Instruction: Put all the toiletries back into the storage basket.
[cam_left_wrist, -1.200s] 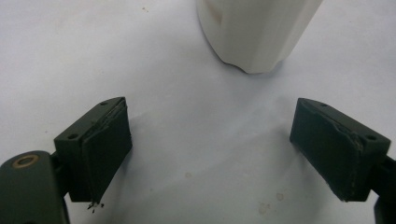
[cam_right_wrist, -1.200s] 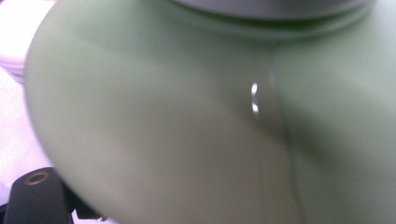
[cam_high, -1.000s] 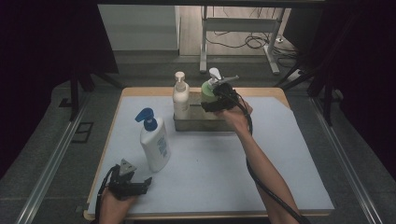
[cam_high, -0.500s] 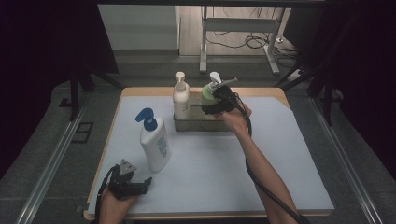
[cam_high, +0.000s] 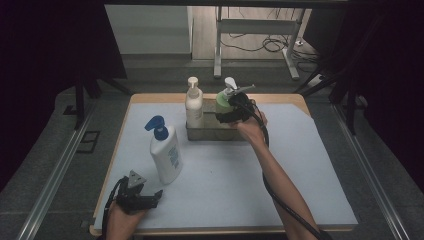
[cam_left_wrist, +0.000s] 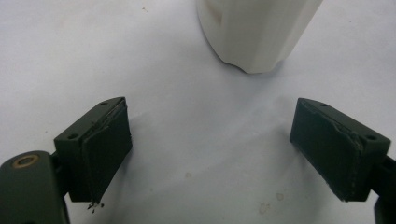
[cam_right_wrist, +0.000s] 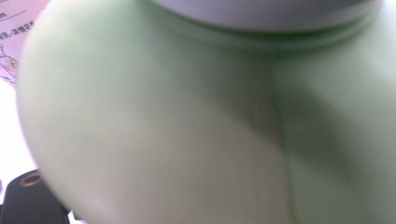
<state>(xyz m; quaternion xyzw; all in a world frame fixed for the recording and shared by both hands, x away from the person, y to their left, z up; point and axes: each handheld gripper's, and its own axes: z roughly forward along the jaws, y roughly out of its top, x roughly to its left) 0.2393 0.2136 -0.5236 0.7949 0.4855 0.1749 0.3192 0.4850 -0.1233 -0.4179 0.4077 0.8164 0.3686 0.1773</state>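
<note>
High view: bench (cam_high: 320, 165) w/ white sheet carries everything. At its far middle sits a metal tray (cam_high: 210, 131), prob. the collecting spot for the bottles. A cream pump bottle (cam_high: 193, 104) stands upright in the tray's left end; a green bottle (cam_high: 223, 102) w/ white pump is at the right end, upright, low in or just over the tray — can't tell if its base rests yet. A white bottle w/ blue pump (cam_high: 167, 152) stands alone on the sheet, nearer the person, left of centre, well apart from the tray; looks like the next one to go in.

Right forearm stretches long from bottom right to the tray, hand behind the right claw (cam_high: 231, 111), which meets the green bottle side-on at its shoulder. Right gripper view is very close on the green bottle (cam_right_wrist: 187, 126); pads are hidden, but the claw stands wide around the body, so I judge it's gripping the bottle, side grip keeping it upright for the tray.

Left hand rests low at the bench's near-left corner, left claw (cam_high: 150, 198) lying level, pointing toward the white bottle. Left gripper view: left claw (cam_left_wrist: 210, 149) wide apart, nothing between, white bottle's base (cam_left_wrist: 254, 35) just ahead.
</note>
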